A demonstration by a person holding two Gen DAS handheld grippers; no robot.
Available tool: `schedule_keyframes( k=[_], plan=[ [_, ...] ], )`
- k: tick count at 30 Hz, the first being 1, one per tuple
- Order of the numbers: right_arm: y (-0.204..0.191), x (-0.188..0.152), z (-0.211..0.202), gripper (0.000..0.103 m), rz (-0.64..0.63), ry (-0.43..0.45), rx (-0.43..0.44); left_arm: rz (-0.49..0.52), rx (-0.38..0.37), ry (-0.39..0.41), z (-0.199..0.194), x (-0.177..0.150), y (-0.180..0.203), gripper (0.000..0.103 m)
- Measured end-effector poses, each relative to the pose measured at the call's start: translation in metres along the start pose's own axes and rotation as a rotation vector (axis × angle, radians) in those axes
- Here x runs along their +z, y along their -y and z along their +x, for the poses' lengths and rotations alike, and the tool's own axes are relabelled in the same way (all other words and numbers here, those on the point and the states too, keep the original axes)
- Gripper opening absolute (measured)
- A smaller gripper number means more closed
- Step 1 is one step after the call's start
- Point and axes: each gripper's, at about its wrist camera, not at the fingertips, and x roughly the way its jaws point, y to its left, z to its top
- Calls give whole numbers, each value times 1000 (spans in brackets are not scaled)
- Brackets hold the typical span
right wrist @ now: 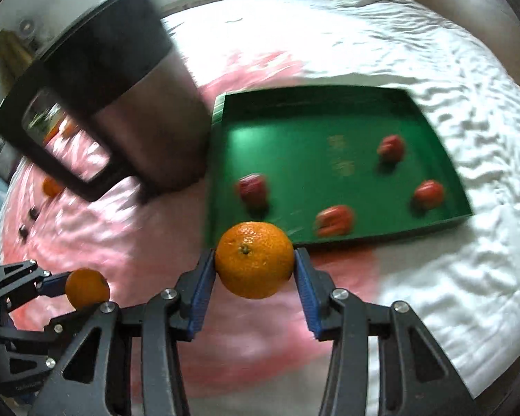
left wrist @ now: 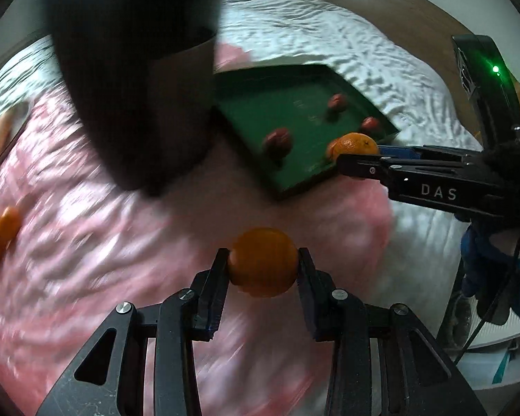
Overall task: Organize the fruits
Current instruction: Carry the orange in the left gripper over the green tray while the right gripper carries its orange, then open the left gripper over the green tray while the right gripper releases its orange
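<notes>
Two oranges are in hand at once, one in each tool, so I judge the sorting roughly midway. Starting at my left: one loose orange lies on the pink blanket near the edge of the left wrist view, well apart from everything else and not yet collected. Two small dark bits sit on the pink blanket in the right wrist view; I cannot tell what they are.

My left tool is closed partway on an orange, its fingers pressed against both sides, held above the pink blanket short of the tray. A tall dark container stands on the bed just left of the green tray, blurred in both views.

The green tray rests on the bed, partly on pink blanket and partly on white bedding. Four small red fruits already lie scattered on its floor, apart from one another.

My right tool grips the second orange between its blue pads, jaws spread only as wide as the fruit, hovering near the tray's near rim.

Both held oranges look round, bright and firm, with dimpled skin; the right one shows its stem scar facing the camera. Remaining work, by my reckoning: place these two and fetch the loose one.
</notes>
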Motion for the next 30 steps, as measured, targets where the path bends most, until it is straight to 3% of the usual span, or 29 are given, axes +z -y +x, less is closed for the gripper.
schedule_keyframes(
  k=[6,14,24,30],
  plan=[
    [57,24,3,73,44,46,-57,21,-1,45,38,65,28,33],
    [108,46,34,73,48,29,-83,-12,55,50,96,129,35,33],
    [120,47,66,73,33,-23,-69,-37,161,9,148,153,22,33],
    [123,45,75,74,38,-38,-58,-67,180,-33,166,154,13,33]
  ],
)
